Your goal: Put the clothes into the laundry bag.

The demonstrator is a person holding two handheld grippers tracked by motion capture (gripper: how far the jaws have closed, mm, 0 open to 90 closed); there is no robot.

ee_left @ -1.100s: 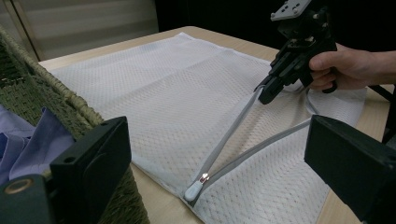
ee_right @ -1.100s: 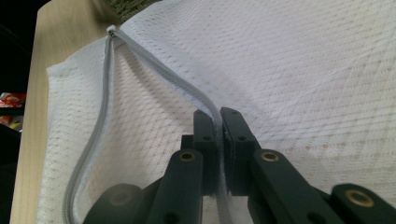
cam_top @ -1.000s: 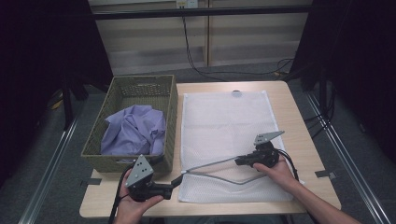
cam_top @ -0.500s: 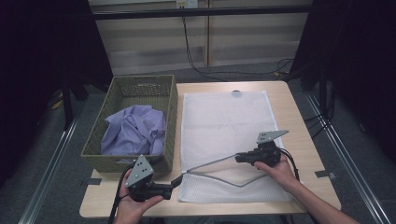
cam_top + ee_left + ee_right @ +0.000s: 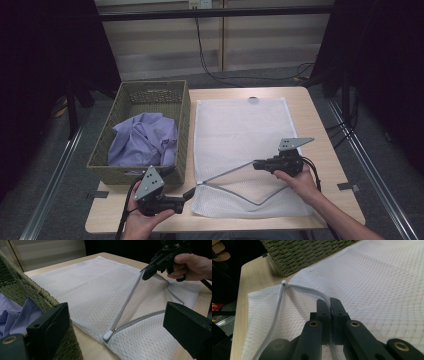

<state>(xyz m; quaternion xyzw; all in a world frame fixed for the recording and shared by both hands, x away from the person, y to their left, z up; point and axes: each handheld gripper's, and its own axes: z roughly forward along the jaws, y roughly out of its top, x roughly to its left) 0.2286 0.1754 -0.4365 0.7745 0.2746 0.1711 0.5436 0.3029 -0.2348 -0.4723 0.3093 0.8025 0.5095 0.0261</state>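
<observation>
The right tongs (image 5: 330,305) are clamped on the grey zipper tape (image 5: 312,293) of the white mesh laundry bag (image 5: 240,135), lifting that edge off the bag's near half; the pinched section is hidden between the jaws. The left tongs (image 5: 189,194) stand spread apart, gripping nothing, just near of the white zipper pull (image 5: 108,334) at the bag's near-left corner. The bag lies flat on the light wooden desk (image 5: 325,135). At its left, a woven basket (image 5: 181,125) holds a crumpled lilac garment (image 5: 142,140), partly concealed by the basket wall. Beyond the desk's far edge, cables (image 5: 210,55) trail across a grey floor; the surroundings are dark.
</observation>
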